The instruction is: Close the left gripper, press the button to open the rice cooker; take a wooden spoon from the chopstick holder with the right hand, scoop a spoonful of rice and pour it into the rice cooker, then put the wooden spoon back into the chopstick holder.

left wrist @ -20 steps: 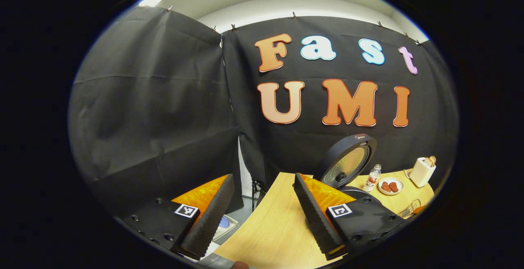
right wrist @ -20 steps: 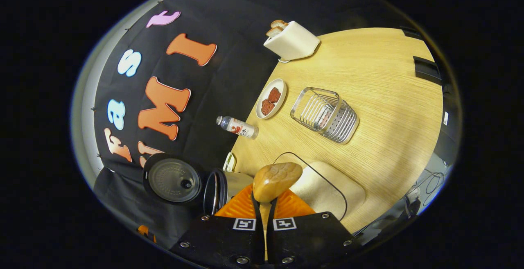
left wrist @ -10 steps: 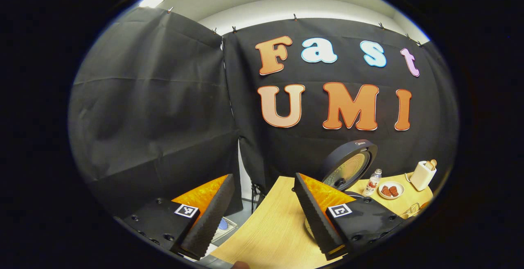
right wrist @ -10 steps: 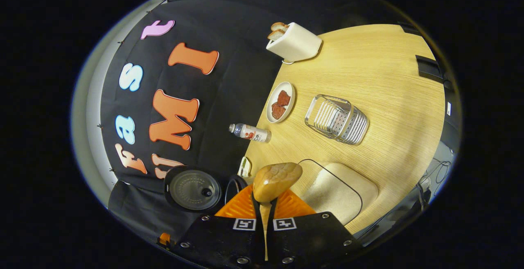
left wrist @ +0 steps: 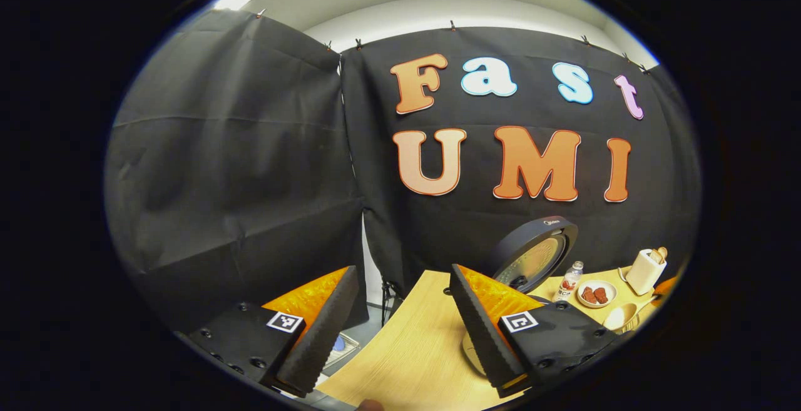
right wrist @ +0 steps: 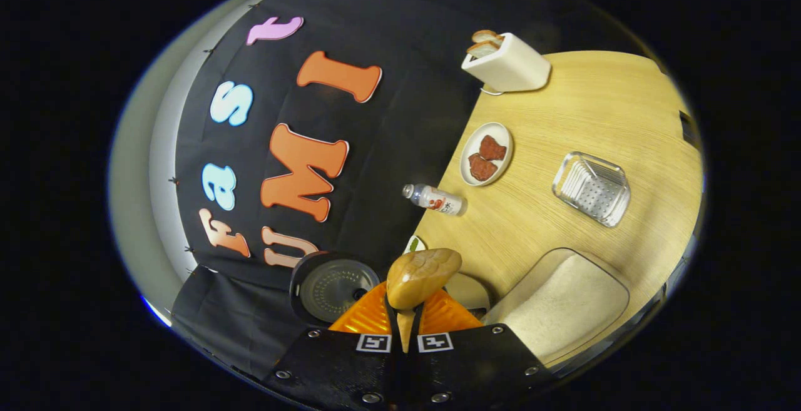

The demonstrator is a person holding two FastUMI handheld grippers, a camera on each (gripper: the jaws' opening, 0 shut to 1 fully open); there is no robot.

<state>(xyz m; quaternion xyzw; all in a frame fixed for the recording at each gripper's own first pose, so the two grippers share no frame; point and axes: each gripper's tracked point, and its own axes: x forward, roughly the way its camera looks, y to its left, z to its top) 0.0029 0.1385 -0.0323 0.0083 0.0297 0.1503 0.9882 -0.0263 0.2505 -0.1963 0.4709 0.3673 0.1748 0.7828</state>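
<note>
In the left gripper view, the left gripper [left wrist: 400,329] sits at the bottom of the frame with its fingers wide apart, holding and touching nothing, above the wooden table [left wrist: 413,348]. The rice cooker [left wrist: 532,258] stands lower right with its lid raised.

In the right gripper view, the right gripper [right wrist: 405,326] at bottom centre is clamped together on the wooden spoon [right wrist: 420,278], bowl pointing forward. The rice cooker [right wrist: 331,286] lies just left of it, the rice container [right wrist: 563,304] lower right, and the chopstick holder [right wrist: 591,189] at right.
</note>
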